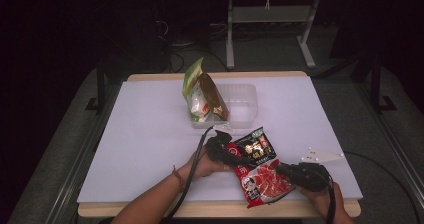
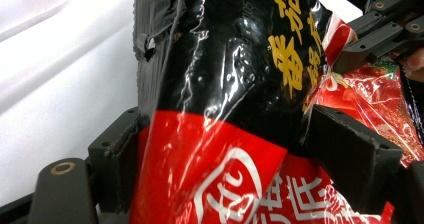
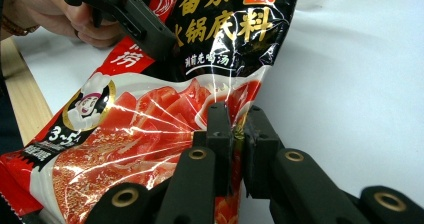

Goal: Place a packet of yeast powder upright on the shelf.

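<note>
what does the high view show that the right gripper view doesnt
High view alone: a clear plastic tub at the table's far side, with a green snack bag leaning in it. Right gripper view alone: the right claw pinched shut on the packet's edge, and the chef picture on the packet. Both: the red and black sauce packet, the left claw, the white table.

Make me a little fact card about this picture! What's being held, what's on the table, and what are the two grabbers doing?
held thing: red and black packet
left gripper: jaws either side of the packet's black end, grip unclear
right gripper: pinched shut on the packet's edge
also on table: green and brown bag standing in a clear tub
table: white top
</note>
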